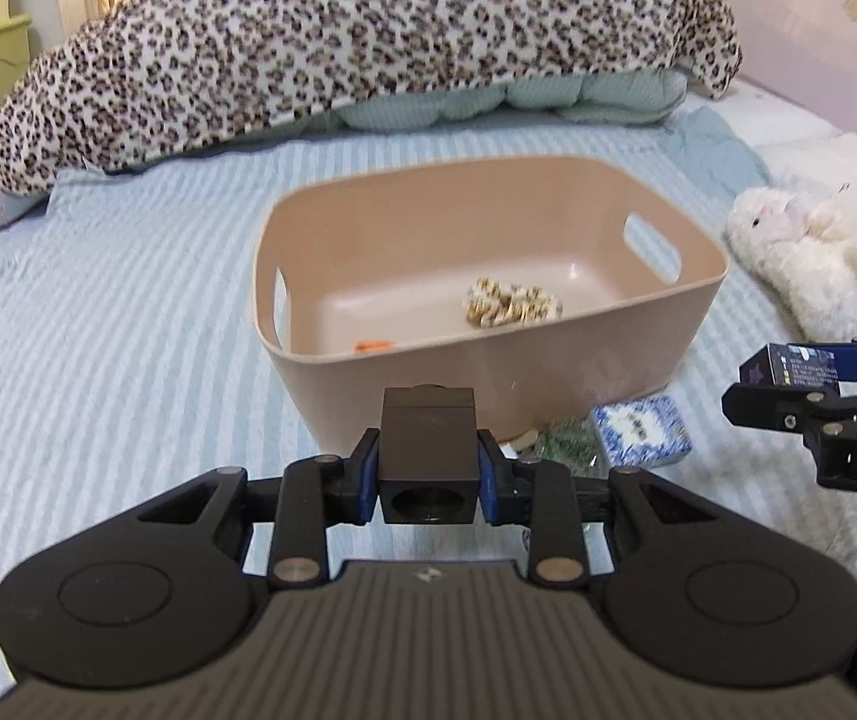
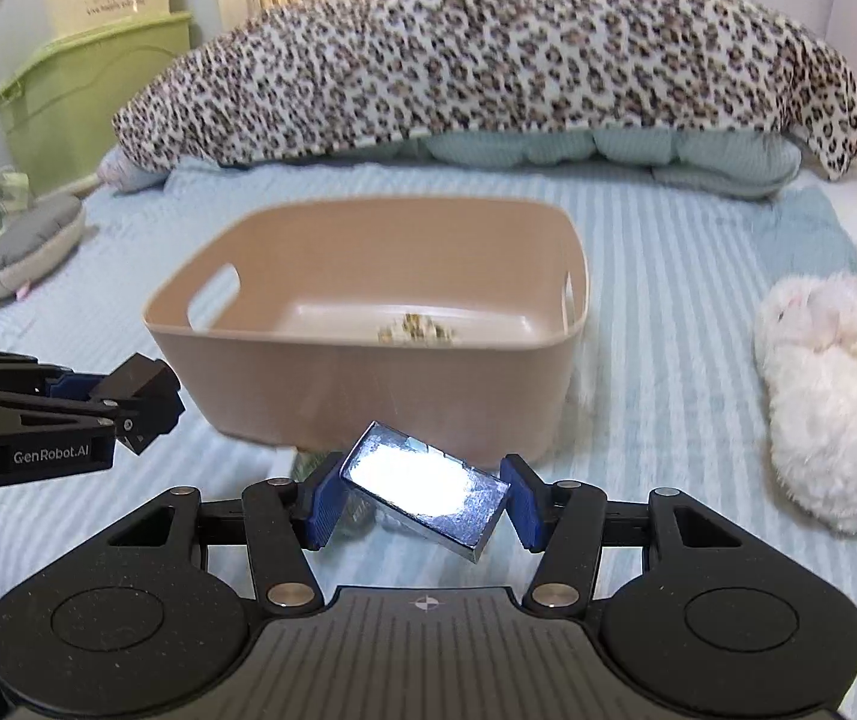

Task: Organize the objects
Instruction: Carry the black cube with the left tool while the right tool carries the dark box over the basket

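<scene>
A tan plastic basket [image 1: 608,354] [image 2: 368,396] stands on the bed with a leopard-print item [image 1: 512,303] [image 2: 416,327] and a small orange piece [image 1: 373,346] inside. My left gripper [image 1: 427,474] is shut on a dark square block [image 1: 428,456], held just in front of the basket; it also shows in the right wrist view [image 2: 146,402]. My right gripper [image 2: 422,492] is shut on a shiny blue box [image 2: 428,483], tilted, in front of the basket; it shows in the left wrist view [image 1: 788,369] at the right.
A blue-and-white patterned box [image 1: 644,432] and a green packet [image 1: 566,441] lie on the bed by the basket's near corner. A white plush toy [image 1: 812,246] [image 2: 830,390] lies right. A leopard-print blanket [image 1: 368,42] is behind. A grey cushion [image 2: 26,240] is left.
</scene>
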Motion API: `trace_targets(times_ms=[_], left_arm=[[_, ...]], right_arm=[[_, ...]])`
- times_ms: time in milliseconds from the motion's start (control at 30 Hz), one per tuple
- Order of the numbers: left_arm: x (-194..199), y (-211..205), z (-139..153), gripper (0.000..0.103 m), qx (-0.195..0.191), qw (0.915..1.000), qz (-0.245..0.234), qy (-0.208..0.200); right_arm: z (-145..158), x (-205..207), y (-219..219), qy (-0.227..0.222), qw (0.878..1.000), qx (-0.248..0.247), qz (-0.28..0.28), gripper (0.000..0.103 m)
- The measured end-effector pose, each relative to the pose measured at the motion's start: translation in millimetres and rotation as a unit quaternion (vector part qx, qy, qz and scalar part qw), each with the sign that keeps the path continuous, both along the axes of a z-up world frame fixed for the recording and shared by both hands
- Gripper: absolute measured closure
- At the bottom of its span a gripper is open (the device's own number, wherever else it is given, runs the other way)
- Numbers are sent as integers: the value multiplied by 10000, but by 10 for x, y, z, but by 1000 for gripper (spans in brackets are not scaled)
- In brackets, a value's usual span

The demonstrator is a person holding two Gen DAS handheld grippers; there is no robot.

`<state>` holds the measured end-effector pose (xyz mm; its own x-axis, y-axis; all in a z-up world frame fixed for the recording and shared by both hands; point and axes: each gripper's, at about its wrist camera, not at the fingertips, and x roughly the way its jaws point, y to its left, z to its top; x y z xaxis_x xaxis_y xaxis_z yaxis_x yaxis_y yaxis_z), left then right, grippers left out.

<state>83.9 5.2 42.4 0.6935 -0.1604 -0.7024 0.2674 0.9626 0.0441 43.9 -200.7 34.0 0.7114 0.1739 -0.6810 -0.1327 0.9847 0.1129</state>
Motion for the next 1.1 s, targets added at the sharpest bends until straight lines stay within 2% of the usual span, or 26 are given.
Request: trace_targets(times_ms=[200,567,767,933,1100], left_arm=[[-69,28,224,70,-132,9992,-48,-369],[141,-19,443,70,-373,9950,-49,-929],[427,-156,358,70,-376,9929,-32,-1129],[751,-242,177,70,-307,9935,121,-1087],[1101,-281,-78,70,-135,9970,334,-678]], right_arm=[[263,-39,-23,-498,9988,29,-19,51],[518,176,-88,-950,9952,129,-174,51],[556,501,-76,-1103,9935,97,-260,51],[406,888,-85,-1059,9936,71,-383,51],[145,1217,-73,-771,9962,12,-415,51]])
